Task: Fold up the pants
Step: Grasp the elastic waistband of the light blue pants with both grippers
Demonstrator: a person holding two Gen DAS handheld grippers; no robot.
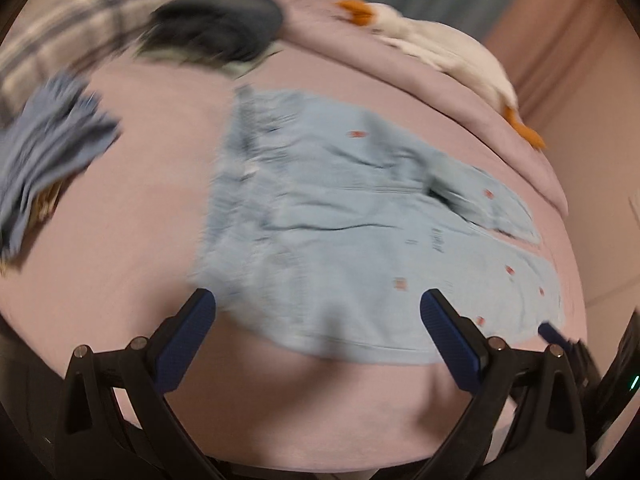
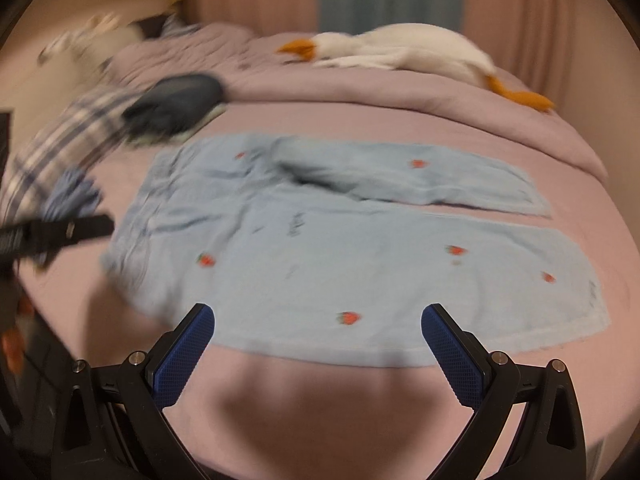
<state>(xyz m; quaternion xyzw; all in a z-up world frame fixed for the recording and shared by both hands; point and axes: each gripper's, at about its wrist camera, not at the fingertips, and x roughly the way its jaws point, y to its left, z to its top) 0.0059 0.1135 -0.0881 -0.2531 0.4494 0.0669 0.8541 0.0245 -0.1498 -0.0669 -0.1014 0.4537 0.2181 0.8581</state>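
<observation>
The light blue pants (image 2: pixel 320 248) were spread flat on the bed (image 2: pixel 360 112), judged soft and limp, best pinched at the near hem, with both the left gripper (image 1: pixel 318 312) and right gripper (image 2: pixel 318 326) held released.

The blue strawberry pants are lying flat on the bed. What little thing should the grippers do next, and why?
Probably lower both onto the near edge of the pants and pinch it. The left hand-held gripper and the right hand-held gripper are both open and empty just above that edge, and the two legs lie apart, unfolded, on the pink bed.
</observation>
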